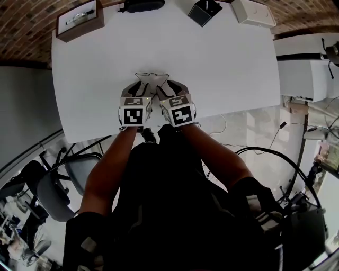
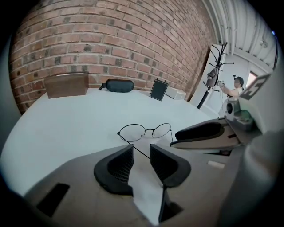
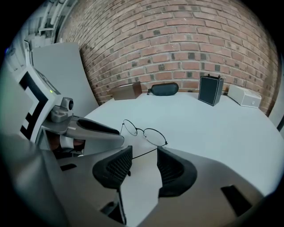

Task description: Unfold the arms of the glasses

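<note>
Thin round wire glasses (image 1: 152,78) lie on the white table (image 1: 228,63) close to its near edge, both arms swung out toward me. My left gripper (image 1: 135,89) and right gripper (image 1: 172,88) sit side by side just behind them. In the left gripper view the glasses (image 2: 144,131) lie ahead and one arm runs back between the spread jaws of the left gripper (image 2: 142,154), the pads not pressing on it. In the right gripper view the other arm of the glasses (image 3: 144,132) passes between the right gripper's (image 3: 144,156) jaws, also untouched. Both grippers are open.
Along the far edge stand a brown box (image 1: 79,20), a black glasses case (image 1: 143,5), a black box (image 1: 204,10) and a white box (image 1: 253,11). A brick wall rises behind. Office chairs (image 1: 58,185) stand at the lower left below the table's near edge.
</note>
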Action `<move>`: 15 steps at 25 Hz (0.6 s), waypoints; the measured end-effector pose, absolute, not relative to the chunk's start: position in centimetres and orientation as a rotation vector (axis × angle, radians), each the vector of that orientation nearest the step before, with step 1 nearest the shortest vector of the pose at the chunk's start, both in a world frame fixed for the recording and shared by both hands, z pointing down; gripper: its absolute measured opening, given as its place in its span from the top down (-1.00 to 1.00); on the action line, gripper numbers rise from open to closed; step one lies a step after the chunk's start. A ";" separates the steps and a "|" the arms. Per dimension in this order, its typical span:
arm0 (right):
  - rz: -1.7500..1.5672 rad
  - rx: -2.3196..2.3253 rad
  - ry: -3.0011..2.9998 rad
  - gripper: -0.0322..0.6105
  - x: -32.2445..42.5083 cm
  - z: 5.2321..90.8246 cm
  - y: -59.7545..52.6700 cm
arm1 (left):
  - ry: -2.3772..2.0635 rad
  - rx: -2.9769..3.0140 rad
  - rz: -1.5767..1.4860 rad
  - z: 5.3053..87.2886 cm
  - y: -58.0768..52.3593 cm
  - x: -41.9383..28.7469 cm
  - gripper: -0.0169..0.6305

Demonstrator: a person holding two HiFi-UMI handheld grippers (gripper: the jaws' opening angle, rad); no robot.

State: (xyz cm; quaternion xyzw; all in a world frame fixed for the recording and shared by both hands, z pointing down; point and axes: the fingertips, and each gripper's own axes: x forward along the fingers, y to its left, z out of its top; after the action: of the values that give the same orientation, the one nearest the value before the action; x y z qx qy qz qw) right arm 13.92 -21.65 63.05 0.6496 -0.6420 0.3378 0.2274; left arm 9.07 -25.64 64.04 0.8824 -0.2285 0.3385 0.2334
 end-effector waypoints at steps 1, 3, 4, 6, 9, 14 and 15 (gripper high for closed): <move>0.929 1.782 -1.770 0.47 14.0 63.0 -21.7 | -0.623 2.428 0.939 64.0 -25.7 8.9 0.59; 0.921 1.768 -1.770 0.47 14.1 63.0 -21.8 | -0.615 2.431 0.951 64.0 -25.9 8.6 0.59; 0.914 1.765 -1.768 0.47 14.3 63.0 -21.8 | -0.614 2.430 0.955 64.0 -26.0 8.3 0.59; 0.899 1.765 -1.766 0.47 14.6 63.0 -21.8 | -0.617 2.428 0.962 64.0 -26.2 8.0 0.59; 0.887 1.750 -1.776 0.47 15.0 63.0 -21.6 | -0.621 2.430 0.969 64.1 -26.4 7.4 0.59; 0.836 1.707 -1.798 0.47 15.5 62.7 -21.6 | -0.656 2.438 0.976 64.0 -27.1 6.3 0.59; 0.830 1.705 -1.797 0.47 15.6 62.6 -21.6 | -0.663 2.441 0.981 64.0 -27.3 6.1 0.59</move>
State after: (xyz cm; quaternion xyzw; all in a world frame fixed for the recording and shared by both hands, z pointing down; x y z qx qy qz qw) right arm 15.58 -21.58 62.57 0.6298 -0.6640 0.3065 0.2616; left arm 6.11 -27.27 63.96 0.8791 -0.2388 0.3532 0.2128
